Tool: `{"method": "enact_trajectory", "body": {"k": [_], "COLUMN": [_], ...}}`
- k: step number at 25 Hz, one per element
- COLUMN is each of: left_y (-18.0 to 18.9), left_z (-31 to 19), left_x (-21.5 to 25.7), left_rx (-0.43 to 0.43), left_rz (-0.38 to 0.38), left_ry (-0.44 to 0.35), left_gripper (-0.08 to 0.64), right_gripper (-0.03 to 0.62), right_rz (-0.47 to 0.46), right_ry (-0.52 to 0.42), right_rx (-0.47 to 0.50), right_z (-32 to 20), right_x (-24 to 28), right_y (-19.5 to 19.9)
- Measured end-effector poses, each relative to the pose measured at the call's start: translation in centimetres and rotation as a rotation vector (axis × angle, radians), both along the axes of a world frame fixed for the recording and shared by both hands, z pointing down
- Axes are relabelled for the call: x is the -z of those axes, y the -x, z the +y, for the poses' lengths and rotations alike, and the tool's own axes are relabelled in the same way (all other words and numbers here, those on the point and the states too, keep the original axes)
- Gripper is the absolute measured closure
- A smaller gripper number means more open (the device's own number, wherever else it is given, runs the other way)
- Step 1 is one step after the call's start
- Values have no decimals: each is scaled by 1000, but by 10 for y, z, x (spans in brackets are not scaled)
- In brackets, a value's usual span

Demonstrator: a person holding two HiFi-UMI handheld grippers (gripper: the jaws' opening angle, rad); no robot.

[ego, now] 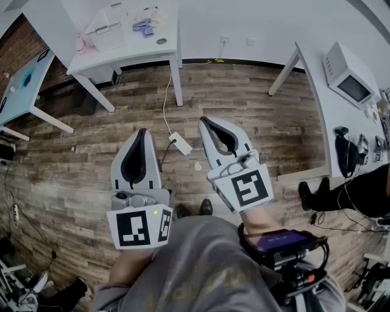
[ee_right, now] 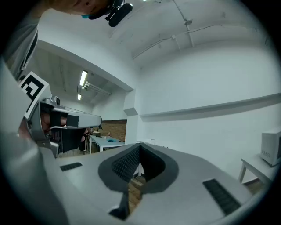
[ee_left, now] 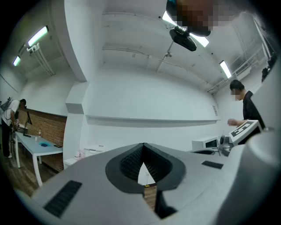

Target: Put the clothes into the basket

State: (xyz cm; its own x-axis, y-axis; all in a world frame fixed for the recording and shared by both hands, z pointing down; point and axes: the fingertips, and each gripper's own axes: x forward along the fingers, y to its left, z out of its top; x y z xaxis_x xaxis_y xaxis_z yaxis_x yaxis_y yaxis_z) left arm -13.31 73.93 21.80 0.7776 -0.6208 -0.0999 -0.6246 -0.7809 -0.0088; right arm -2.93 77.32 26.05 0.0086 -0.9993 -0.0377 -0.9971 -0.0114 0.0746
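Observation:
A white basket (ego: pixel 106 30) stands on the white table (ego: pixel 125 53) at the far side of the room. Beside it lie purple clothes (ego: pixel 144 26) and a pale garment (ego: pixel 156 14). My left gripper (ego: pixel 142 131) and right gripper (ego: pixel 204 120) are held side by side over the wooden floor, well short of that table. Both are shut with nothing between the jaws. In the left gripper view the left gripper (ee_left: pixel 143 145) points level toward a white wall. The right gripper (ee_right: pixel 139 145) shows the same closed tips in the right gripper view.
A power strip (ego: pixel 180 143) with its cable lies on the floor just ahead of the grippers. A long table with a microwave (ego: pixel 350 78) runs along the right. A blue-topped table (ego: pixel 24 82) stands at the left. Another person's legs (ego: pixel 359 194) are at the right.

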Motion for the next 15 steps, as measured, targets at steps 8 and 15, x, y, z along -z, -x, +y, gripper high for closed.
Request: {"method": "enact_trajectory", "body": {"k": [8, 15], "left_y": [-19, -36], "left_z": [13, 19], "left_x": [-1, -17], "left_rx": [9, 18], "left_rz": [1, -7], "left_ry": [4, 37], "left_gripper": [552, 552], "right_gripper": [584, 584], "right_rz": [6, -32], "right_ry": [-14, 11], "right_rx": [16, 8], "right_z": [12, 22], "right_x": [0, -14], "right_y": [-18, -42]}}
